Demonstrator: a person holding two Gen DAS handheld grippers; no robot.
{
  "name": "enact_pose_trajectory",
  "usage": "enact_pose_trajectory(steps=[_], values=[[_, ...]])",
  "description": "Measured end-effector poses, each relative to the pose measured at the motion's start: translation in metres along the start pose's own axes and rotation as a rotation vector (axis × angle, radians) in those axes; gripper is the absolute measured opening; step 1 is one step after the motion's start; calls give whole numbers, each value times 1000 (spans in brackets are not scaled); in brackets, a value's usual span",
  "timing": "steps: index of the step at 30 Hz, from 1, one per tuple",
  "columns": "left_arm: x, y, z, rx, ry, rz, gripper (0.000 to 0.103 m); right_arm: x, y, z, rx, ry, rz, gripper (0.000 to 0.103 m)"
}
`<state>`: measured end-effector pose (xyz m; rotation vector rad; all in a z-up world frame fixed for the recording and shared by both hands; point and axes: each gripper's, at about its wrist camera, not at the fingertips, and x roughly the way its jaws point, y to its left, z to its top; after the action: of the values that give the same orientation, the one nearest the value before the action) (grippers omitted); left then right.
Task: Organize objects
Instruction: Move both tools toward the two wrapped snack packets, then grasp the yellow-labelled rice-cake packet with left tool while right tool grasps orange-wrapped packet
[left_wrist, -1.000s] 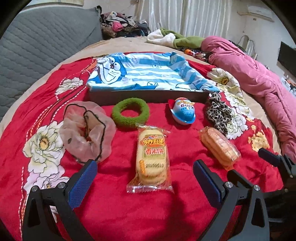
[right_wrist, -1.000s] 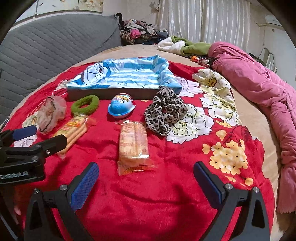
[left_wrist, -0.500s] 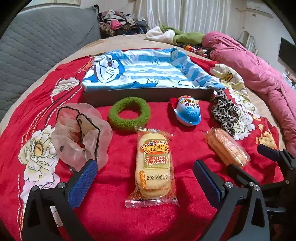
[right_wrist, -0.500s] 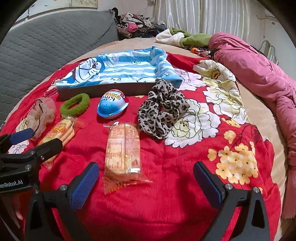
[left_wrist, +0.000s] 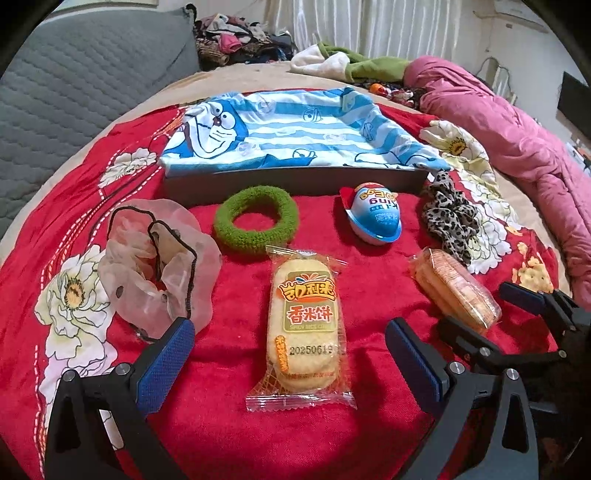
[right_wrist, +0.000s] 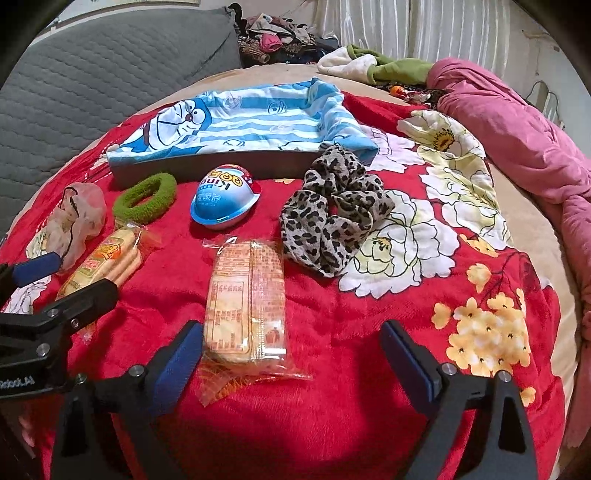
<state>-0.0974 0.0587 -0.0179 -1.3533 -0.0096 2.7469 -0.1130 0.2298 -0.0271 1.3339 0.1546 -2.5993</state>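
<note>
Rice cracker packet (left_wrist: 303, 325) lies flat, long axis pointing toward the grey tray (left_wrist: 295, 181), between the spread left tongs (left_wrist: 290, 363). A second cracker packet (right_wrist: 246, 302) lies likewise before the tray, between the right tongs (right_wrist: 291, 360), jaws just narrowing, not gripping.

So over the last second both my hands crept forward over the red blanket (right_wrist: 332, 424). My right gripper (right_wrist: 291, 354) came in and down on the flipped-over rice cracker pack (right_wrist: 245, 306), and that pack now sits between my blue pads instead of out ahead of them. The jaws have just been closing in a bit, still not pressing it. My left gripper (left_wrist: 290, 363) edged up on the other rice cracker pack (left_wrist: 304, 325), barely though.
</note>
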Motion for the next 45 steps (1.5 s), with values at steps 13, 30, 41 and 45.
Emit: enact_pose_trajectory(steps=[13, 30, 41, 45], values=[[7, -8, -4, -19, 43, -41, 63, 4, 4, 2, -17, 14, 35, 70], [13, -10, -5, 6, 73, -54, 41, 8, 10, 3, -19, 15, 79, 49], [13, -10, -6, 13, 85, -56, 41, 7, 9, 2, -12, 10, 81, 48], [14, -5, -6, -21, 92, -94, 40, 7, 10, 2, -12, 11, 80, 48]])
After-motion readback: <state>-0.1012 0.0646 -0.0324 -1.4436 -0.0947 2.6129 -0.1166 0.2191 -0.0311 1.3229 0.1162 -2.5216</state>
